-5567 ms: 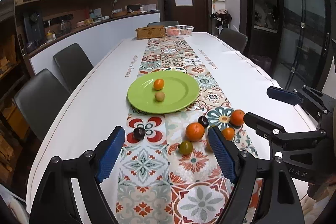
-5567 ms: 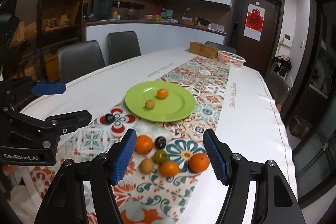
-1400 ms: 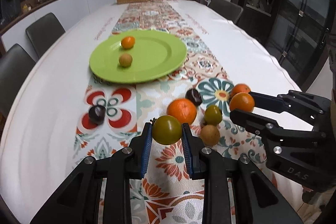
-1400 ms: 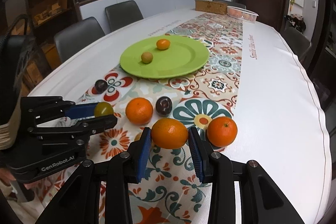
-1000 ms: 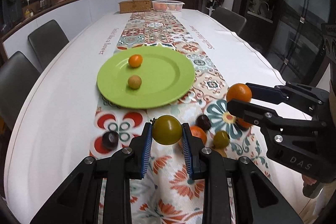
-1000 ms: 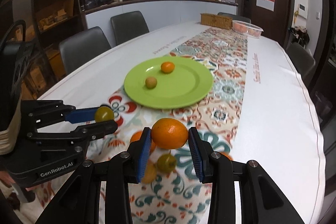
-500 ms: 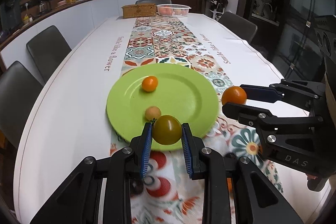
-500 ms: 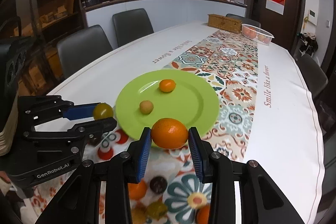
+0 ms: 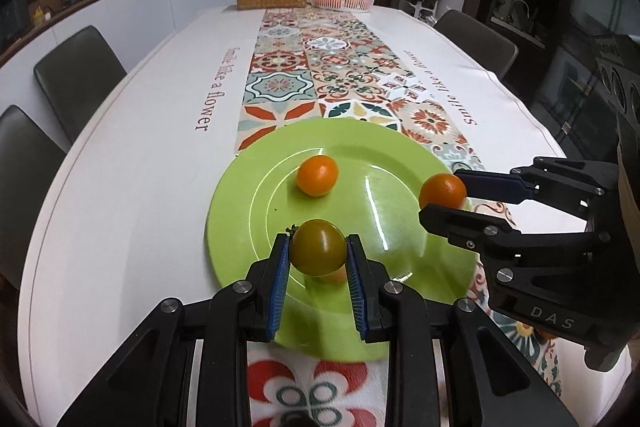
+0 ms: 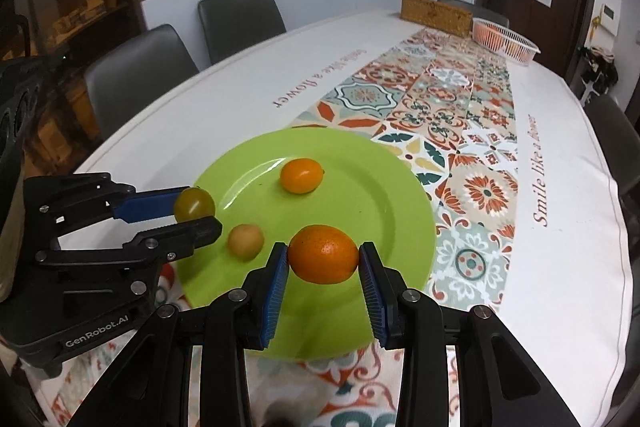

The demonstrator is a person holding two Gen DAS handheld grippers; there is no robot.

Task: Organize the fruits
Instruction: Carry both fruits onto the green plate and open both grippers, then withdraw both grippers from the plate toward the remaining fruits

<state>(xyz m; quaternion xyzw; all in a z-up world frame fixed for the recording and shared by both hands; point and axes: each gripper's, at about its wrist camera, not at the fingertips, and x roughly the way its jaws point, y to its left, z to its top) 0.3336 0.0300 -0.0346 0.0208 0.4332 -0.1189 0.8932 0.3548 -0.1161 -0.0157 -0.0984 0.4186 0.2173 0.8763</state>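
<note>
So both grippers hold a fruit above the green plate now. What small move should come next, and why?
Probably lower both a little, then open. The left gripper is shut on the green tomato and the right gripper on the orange, both over the green plate. Set the tomato down clear of the small tan fruit lying close below it.

White table [image 9: 120,163] — patterned runner [image 9: 320,67], green plate [image 9: 256,203].

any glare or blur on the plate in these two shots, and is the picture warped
Left wrist: white glare streaks on the plate, table edges bowed by fisheye, corners dark. Right wrist: a fainter streak on the plate, same bowing; the fruit stays sharp.
</note>
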